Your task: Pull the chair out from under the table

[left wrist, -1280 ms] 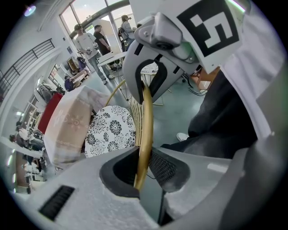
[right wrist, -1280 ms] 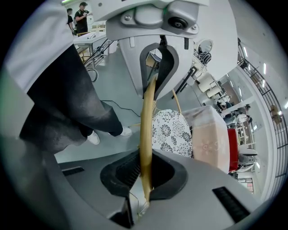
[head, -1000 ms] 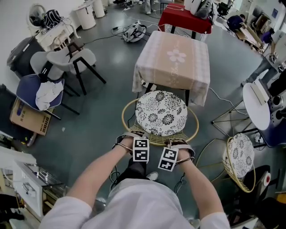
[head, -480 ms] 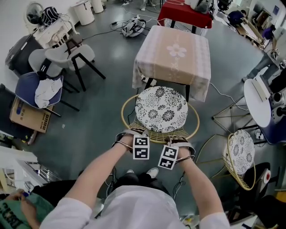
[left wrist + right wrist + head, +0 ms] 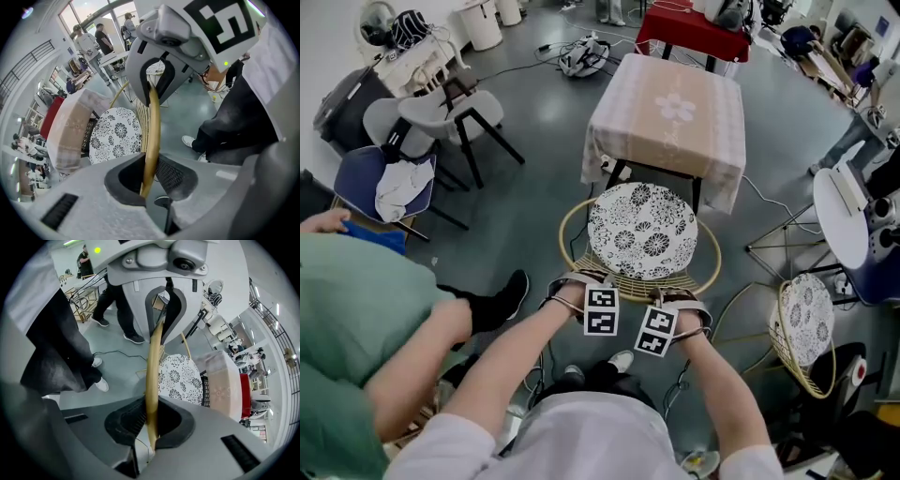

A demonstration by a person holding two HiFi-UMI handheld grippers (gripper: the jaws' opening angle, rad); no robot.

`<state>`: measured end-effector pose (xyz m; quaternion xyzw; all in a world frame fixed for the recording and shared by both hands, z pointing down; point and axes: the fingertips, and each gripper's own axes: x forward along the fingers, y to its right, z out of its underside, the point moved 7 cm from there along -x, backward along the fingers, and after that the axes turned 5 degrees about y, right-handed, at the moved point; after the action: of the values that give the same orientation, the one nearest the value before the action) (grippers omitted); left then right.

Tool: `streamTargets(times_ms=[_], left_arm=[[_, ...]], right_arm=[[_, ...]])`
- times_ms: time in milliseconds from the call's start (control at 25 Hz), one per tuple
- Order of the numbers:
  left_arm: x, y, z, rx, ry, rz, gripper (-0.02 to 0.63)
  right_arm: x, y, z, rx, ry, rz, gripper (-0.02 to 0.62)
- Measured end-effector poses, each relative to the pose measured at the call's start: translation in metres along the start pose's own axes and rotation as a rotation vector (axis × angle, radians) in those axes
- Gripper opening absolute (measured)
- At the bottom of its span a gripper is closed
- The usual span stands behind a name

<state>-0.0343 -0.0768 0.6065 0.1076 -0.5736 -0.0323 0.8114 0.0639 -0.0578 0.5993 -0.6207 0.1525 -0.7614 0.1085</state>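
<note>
The left tongs (image 5: 582,285) are clamped on the near rim (image 5: 151,126) of the rattan chair (image 5: 642,232), pointing steeply down. The right tongs (image 5: 679,302) grip the same rim just beside them. The chair looks light and stiff, though its smooth rim may slip. Its far edge sits at the cloth-draped surface (image 5: 666,108).

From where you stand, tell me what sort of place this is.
Probably a lab or test studio, not a home: a cloth-covered table and rattan chair staged on bare grey floor, loose cables lying about, spare chairs at the side.
</note>
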Motion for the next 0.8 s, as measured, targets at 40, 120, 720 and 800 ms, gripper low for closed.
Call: streamTargets(times_ms=[40,120,720,800], left_arm=[[-0.001,0.002,0.001,0.002,0.000,0.001,0.058],[-0.003,0.007,0.001,0.003,-0.001,0.003,0.060],[-0.012,0.052,0.002,0.043,0.001,0.024,0.058],[-0.013,0.059,0.003,0.046,0.002,0.028,0.058]], right_arm=[[-0.001,-0.002,-0.001,0.001,0.001,0.000,0.026],[-0.004,-0.007,-0.003,0.003,0.002,-0.001,0.026],[-0.017,-0.051,-0.015,0.029,-0.014,-0.006,0.026],[-0.019,-0.057,-0.018,0.033,-0.017,-0.005,0.026]])
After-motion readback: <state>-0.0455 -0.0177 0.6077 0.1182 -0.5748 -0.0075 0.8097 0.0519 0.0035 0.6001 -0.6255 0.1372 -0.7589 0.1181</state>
